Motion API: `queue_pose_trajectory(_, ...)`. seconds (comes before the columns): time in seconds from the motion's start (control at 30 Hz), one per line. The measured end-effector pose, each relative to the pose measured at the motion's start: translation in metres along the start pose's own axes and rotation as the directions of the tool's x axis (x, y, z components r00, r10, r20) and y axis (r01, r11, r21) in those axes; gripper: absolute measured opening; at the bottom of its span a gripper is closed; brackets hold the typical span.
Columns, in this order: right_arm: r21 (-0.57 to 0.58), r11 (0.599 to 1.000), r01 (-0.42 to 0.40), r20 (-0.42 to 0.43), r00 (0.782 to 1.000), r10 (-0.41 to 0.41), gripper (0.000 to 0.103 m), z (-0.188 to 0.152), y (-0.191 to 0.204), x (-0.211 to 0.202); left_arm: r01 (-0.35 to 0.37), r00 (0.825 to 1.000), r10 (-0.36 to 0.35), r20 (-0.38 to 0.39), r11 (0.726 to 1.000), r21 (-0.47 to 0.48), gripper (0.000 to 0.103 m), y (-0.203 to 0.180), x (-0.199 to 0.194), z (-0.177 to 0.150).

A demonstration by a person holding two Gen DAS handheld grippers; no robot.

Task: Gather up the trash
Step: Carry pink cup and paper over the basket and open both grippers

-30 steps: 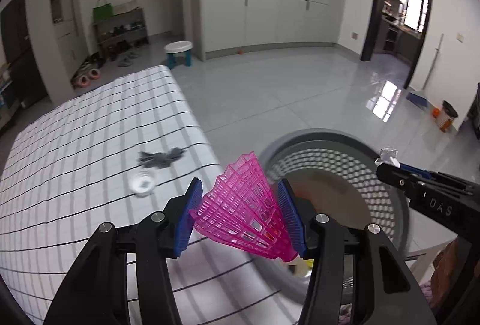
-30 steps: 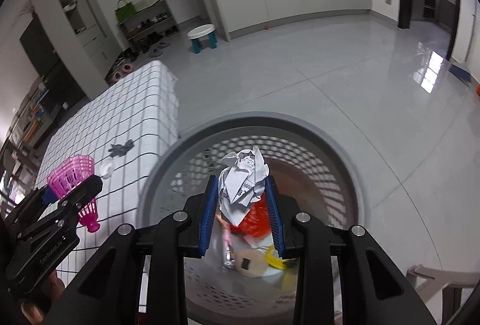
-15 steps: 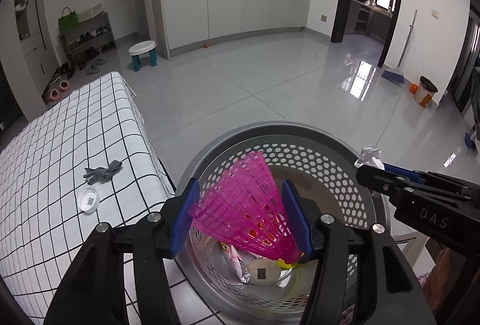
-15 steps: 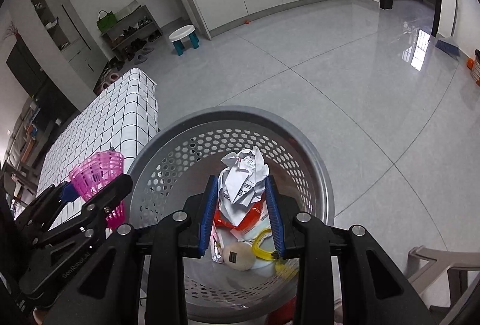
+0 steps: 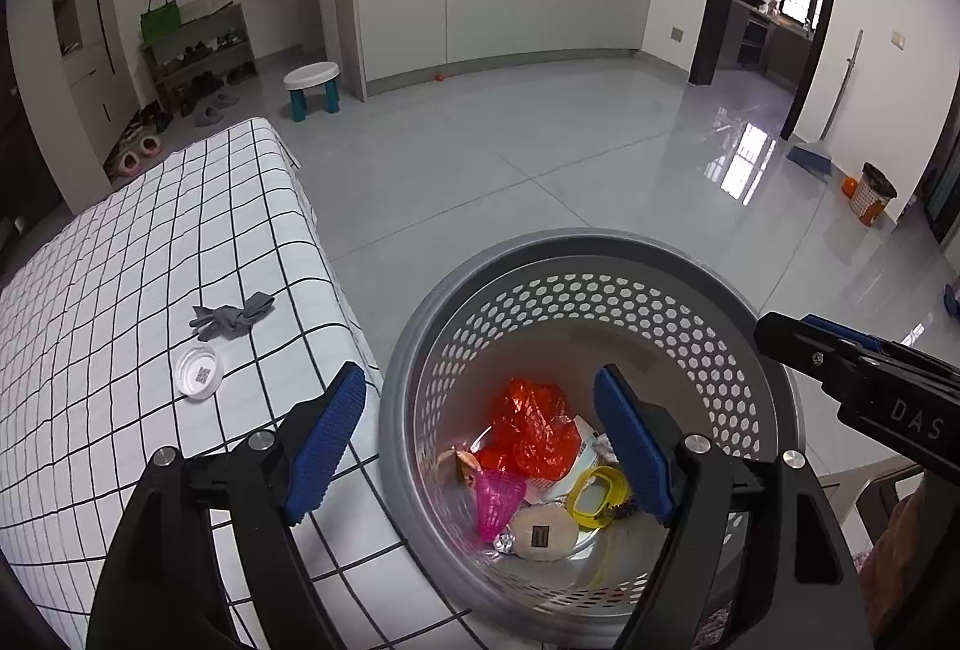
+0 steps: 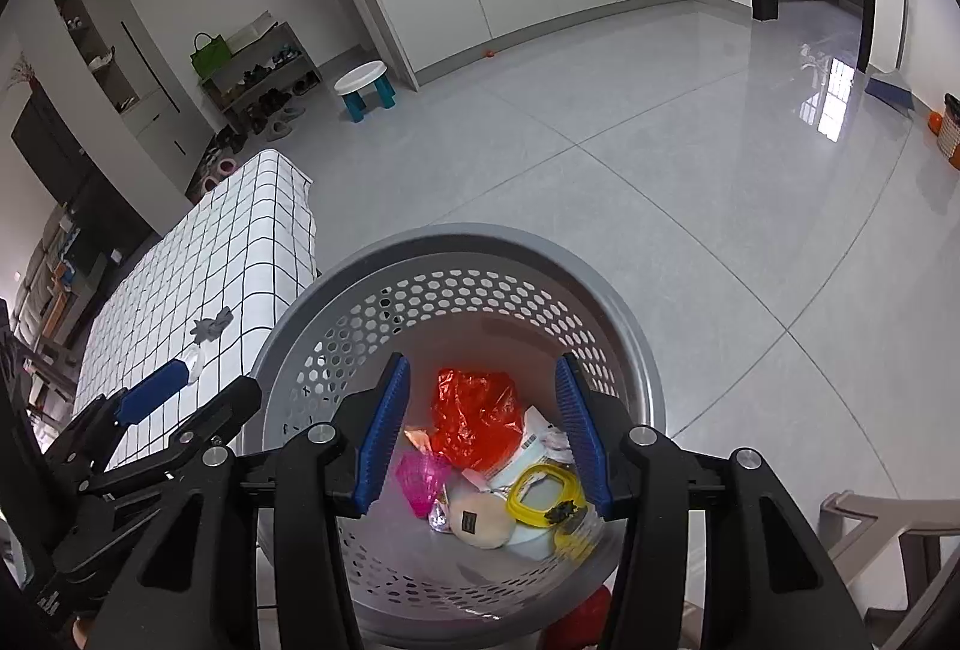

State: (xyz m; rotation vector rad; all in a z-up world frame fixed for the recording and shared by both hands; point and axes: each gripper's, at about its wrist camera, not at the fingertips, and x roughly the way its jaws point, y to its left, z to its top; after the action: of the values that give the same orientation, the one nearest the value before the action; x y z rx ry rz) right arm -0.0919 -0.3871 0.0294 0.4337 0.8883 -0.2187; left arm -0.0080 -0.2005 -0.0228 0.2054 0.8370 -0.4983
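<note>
A grey perforated basket (image 5: 570,243) (image 6: 480,237) stands beside the checked table (image 5: 120,290). My left gripper (image 5: 480,440) hangs over its left rim, jaws opening, nothing between the blue pads. My right gripper (image 6: 483,434) hangs over the basket's middle, jaws also opening and empty. Inside lie a pink shuttlecock (image 5: 497,494) (image 6: 423,479), a red plastic bag (image 5: 534,428) (image 6: 474,416), crumpled white paper (image 6: 537,443), a yellow ring (image 6: 543,494) and a round beige piece (image 5: 543,524). On the table remain a grey scrap (image 5: 231,320) and a white cap (image 5: 198,377).
The table's edge runs just left of the basket. A beige chair (image 6: 870,524) stands at the lower right. Farther off on the tiled floor are a small stool (image 5: 312,86), a shoe rack (image 5: 198,50), a broom (image 5: 810,152) and a small bin (image 5: 873,194).
My left gripper swung from above the table to over the basket, opened, and the pink shuttlecock fell in. My right gripper opened and the crumpled paper dropped into the basket.
</note>
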Motion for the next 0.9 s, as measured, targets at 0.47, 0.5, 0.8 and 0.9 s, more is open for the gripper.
queue_pose_trajectory(0.47, -0.04, 0.999, 0.006, 0.008, 1.0, -0.006, 0.061, -0.003, 0.013, 0.003, -0.027, 1.0, 0.028, 0.004, 0.999, -0.037, 0.082, 0.018, -0.008, -0.004)
queue_pose_trajectory(0.5, -0.047, 0.999, 0.008, 0.013, 1.0, -0.007, 0.063, -0.004, 0.016, 0.003, -0.029, 1.0, 0.03, 0.006, 0.999, -0.039, 0.082, 0.02, -0.01, -0.004)
queue_pose_trajectory(0.8, -0.108, 0.994, -0.004, 0.01, 1.0, 0.005, 0.068, -0.01, 0.042, 0.008, -0.072, 0.997, 0.073, 0.021, 0.995, -0.062, 0.086, 0.045, -0.03, -0.015)
queue_pose_trajectory(0.9, -0.128, 0.991, -0.025, 0.005, 1.0, 0.026, 0.068, -0.01, 0.052, 0.01, -0.088, 0.996, 0.09, 0.018, 0.993, -0.081, 0.086, 0.059, -0.037, -0.02)
